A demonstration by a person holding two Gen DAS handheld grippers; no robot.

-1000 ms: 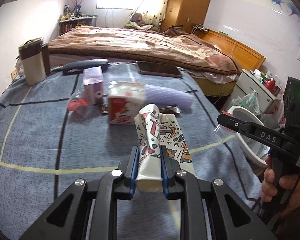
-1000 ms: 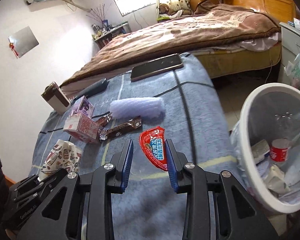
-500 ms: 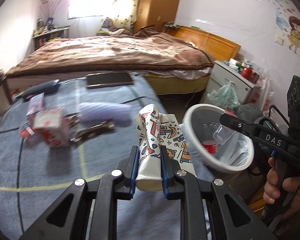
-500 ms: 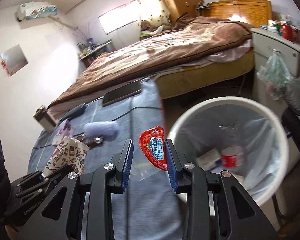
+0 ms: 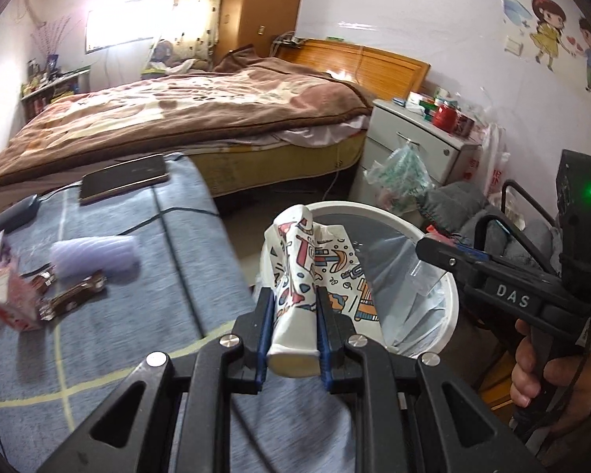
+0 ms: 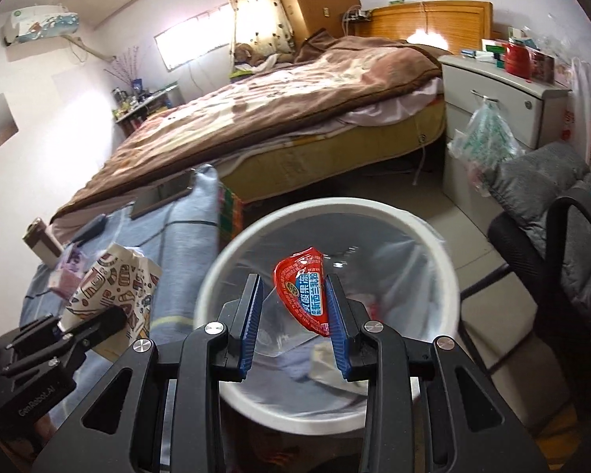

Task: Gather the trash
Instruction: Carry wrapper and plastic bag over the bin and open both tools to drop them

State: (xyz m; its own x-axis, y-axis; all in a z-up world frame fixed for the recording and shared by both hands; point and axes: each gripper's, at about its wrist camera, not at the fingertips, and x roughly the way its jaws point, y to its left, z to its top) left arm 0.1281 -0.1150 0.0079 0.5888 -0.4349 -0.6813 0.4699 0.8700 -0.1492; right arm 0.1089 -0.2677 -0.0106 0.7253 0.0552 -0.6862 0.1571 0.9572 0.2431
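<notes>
My left gripper [image 5: 294,317] is shut on a crumpled patterned paper cup [image 5: 295,276] and holds it at the near rim of the white trash bin [image 5: 451,295]. My right gripper [image 6: 294,317] hangs over the bin's mouth [image 6: 451,272]; its jaws stand apart, and a red snack wrapper [image 6: 303,291] with a clear plastic tail rests against the right pad. The cup also shows at the left of the right wrist view [image 6: 114,280]. The right gripper shows in the left wrist view [image 5: 445,246].
On the blue-grey table cloth [image 5: 110,335] lie a purple foam roll [image 5: 94,254], a brown candy wrapper [image 5: 75,295], a red-and-white carton [image 5: 0,295] and a phone [image 5: 124,177]. A bed [image 5: 177,118], a grey nightstand [image 5: 413,146] and a chair [image 6: 551,244] surround the bin.
Both grippers have swung right from over the table to the bin. The right jaws have opened wider, and the red wrapper now leans on the right pad.
</notes>
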